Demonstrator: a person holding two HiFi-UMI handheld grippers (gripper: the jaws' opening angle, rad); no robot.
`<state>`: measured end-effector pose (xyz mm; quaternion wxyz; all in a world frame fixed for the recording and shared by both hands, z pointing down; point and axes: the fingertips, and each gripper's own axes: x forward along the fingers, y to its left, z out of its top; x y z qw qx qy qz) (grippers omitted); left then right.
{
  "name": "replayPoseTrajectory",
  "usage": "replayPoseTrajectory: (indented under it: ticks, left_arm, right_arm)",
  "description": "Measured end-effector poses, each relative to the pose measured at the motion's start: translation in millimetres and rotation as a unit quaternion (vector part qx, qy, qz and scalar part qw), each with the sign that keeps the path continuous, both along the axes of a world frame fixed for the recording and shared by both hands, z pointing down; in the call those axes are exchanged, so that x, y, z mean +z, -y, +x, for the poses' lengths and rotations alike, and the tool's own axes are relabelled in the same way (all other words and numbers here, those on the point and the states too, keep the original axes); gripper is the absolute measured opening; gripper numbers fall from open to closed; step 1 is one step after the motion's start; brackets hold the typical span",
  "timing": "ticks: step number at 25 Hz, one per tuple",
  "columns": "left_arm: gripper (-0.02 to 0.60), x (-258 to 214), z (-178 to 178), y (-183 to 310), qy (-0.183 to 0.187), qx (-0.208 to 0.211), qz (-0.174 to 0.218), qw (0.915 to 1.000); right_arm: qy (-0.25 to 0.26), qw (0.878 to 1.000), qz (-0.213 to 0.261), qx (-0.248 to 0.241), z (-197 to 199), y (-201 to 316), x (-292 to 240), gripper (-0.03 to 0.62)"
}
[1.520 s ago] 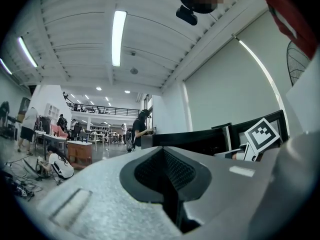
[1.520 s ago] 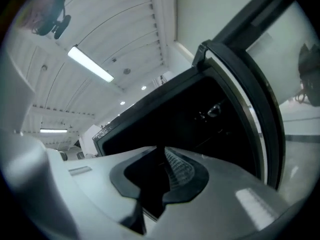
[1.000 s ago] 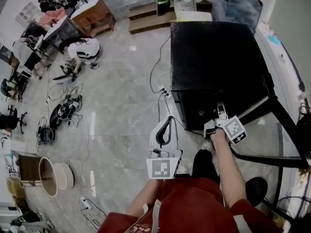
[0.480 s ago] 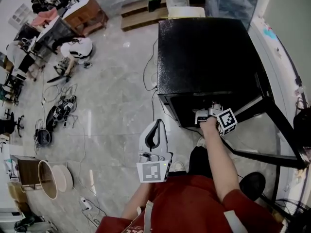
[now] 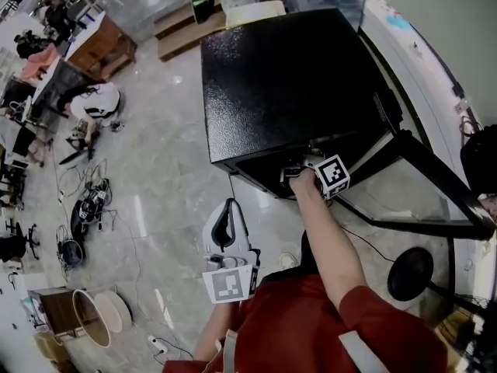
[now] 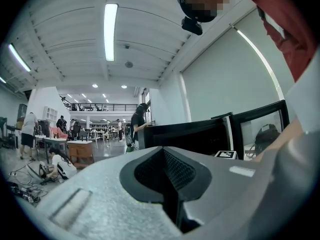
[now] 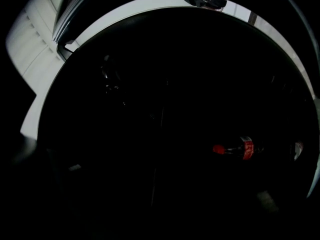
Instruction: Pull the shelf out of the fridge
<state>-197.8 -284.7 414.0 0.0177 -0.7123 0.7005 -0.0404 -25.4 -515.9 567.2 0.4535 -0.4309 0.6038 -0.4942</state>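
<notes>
Our right claw (image 5: 297,171) is pushed into the front opening of the black fridge (image 5: 287,76), just under the near edge of its top, with its marker cube (image 5: 332,176) outside on the right. Its jaws have just been opening and stand wide. In the right gripper view the inside is so dark that we see nothing pressed between them, so the claw holds nothing that we can see. The shelf should lie in this dark space on the far side of the claw, but we cannot make it out. Only a thin pale line runs up and down near the middle of that view, and we cannot say what it is. Further in and to the right lies a bottle (image 7: 235,149) on its side, with a red cap and a red label, well apart from the claw. Above curves the white rim (image 7: 150,4) of the opening. The glass door (image 5: 423,196) stands open on the right, swung toward the near side. Our left claw (image 5: 227,208) is near the body and to the left of the fridge, above the grey floor (image 5: 163,169). Its jaws are closed together, with nothing between them.
</notes>
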Motion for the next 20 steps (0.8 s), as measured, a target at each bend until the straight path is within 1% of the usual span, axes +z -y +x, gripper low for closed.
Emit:
replayPoseTrajectory:
  ticks: [4,8,10,12,14,17,20]
  left_arm:
    - [0.002,4,7,1,0.007,0.007,0.005,0.9999]
    - [0.002,7,2,2,0.008,0.004,0.007,0.9999]
    - [0.002,7,-2,1,0.006,0.000,0.007,1.0000]
    - [0.002,9,-4,0,0.003,-0.003,0.001,1.0000]
    - [0.002,11,-4,-1,0.000,-0.002,-0.004,1.0000]
    - [0.002,13,-1,-1,-0.003,0.003,-0.006,1.0000]
    - [0.002,15,4,-1,-0.002,0.009,-0.007,0.9999]
  right_arm:
    - [0.003,1.000,0.000,-0.008,-3,8,5,0.225]
    - [0.000,1.000,-0.011,-0.009,-6,17,9,0.220]
    - [-0.004,1.000,-0.014,-0.009,-8,20,7,0.187]
    - [-0.002,1.000,-0.014,-0.008,-9,21,5,0.101]
    - [0.006,1.000,-0.010,-0.010,-11,21,2,0.030]
    - [0.023,1.000,-0.014,-0.007,-12,24,0,0.023]
    - [0.029,0.999,-0.021,-0.003,-11,23,1,0.020]
